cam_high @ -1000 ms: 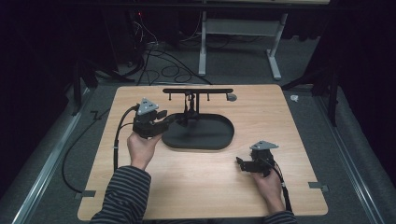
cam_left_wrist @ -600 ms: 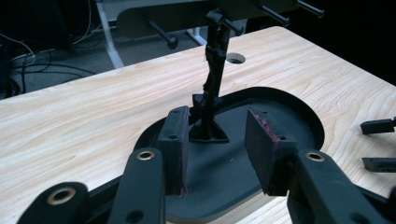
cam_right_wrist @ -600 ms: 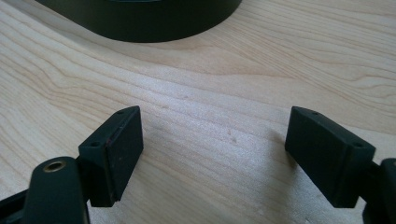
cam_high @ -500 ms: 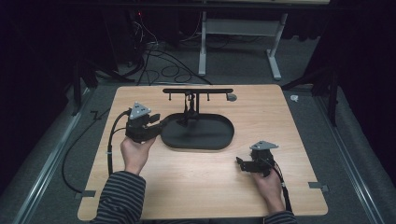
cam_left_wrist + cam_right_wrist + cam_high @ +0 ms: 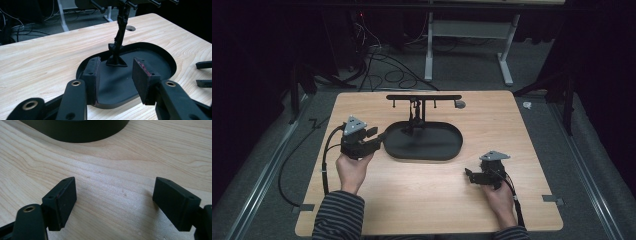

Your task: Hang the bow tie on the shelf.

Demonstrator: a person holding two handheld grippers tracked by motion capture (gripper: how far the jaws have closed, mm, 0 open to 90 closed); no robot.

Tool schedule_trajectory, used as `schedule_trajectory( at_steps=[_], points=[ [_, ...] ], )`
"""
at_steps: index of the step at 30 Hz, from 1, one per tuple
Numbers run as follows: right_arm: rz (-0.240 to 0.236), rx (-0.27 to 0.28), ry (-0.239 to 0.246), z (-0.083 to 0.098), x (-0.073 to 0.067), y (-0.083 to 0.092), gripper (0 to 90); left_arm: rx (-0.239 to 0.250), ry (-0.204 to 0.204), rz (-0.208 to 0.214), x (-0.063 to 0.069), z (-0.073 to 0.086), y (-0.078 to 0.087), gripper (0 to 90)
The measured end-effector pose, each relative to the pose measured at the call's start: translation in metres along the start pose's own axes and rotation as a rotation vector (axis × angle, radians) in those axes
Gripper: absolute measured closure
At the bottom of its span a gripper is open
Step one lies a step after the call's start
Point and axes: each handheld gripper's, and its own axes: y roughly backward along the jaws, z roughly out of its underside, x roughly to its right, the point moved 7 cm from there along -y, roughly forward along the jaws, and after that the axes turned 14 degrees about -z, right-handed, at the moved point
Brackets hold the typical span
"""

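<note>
The left claw point(image 5: 374, 136), jaws apart and empty, hovers at the left rim of the black oval tray-based stand point(image 5: 424, 142) mid-table – seemingly approaching, needing a clamp next – while the right claw point(image 5: 472, 176) rests wide apart on the light wooden table point(image 5: 422, 195).

This looks like a lab or recording room set up for data capture: a bare light-wood bench point(image 5: 427, 200) stands on grey carpet point(image 5: 262, 165) with dark surroundings on all sides. Loose black cables point(image 5: 377, 60) trail across the floor behind it, beside the white metal legs of another table point(image 5: 507, 55). Tape marks point(image 5: 552, 200) sit at the bench's near corners
</note>
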Motion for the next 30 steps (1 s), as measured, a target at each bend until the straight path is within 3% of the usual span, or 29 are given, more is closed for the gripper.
schedule_trajectory(
  at_steps=[16,30],
  points=[
    [0.000,0.000,0.000,0.000,0.000,0.000,20.5,-0.021,0.027,-0.019,-0.007,0.019,0.005,56.6],
    [0.000,0.000,0.000,0.000,0.000,0.000,20.5,-0.042,0.085,-0.026,-0.015,0.040,0.008,55.6]
  ],
)
